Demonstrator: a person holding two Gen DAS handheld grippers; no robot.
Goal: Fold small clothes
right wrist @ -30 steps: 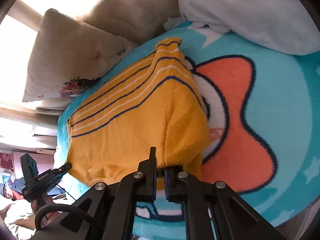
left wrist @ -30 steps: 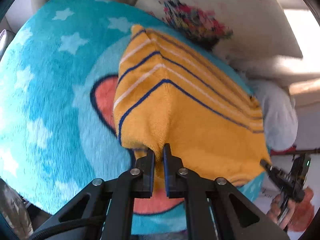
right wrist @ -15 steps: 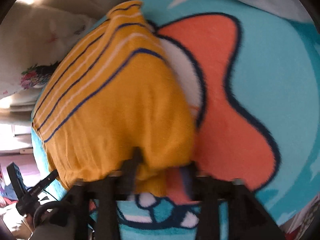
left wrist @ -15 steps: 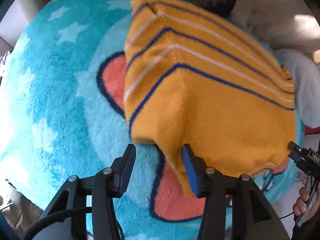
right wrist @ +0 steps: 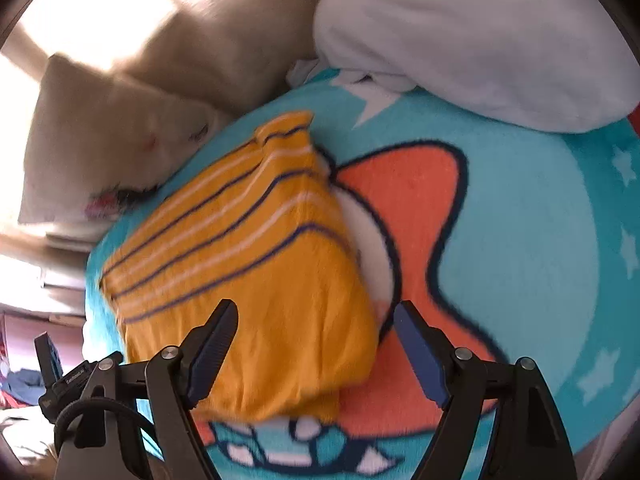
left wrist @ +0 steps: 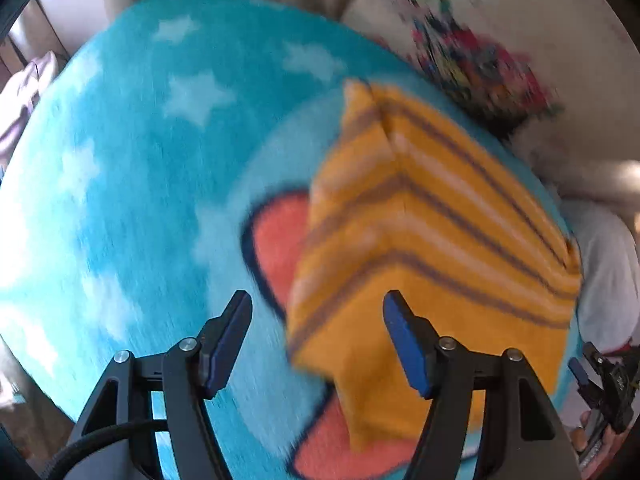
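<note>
Both fisheye views bend hard at the rim, with dark vignette in the corners. Daylight floods in from the upper left of the right wrist view, blowing out the beige cushion (right wrist: 120, 128) to white glare; the far right of the left wrist view also glows. Motion blur smears the left view, softening the yellow garment (left wrist: 432, 264) stripes and the patterned pillow (left wrist: 472, 52). The blue blanket (right wrist: 540, 240) is evenly lit with saturated colour.
</note>
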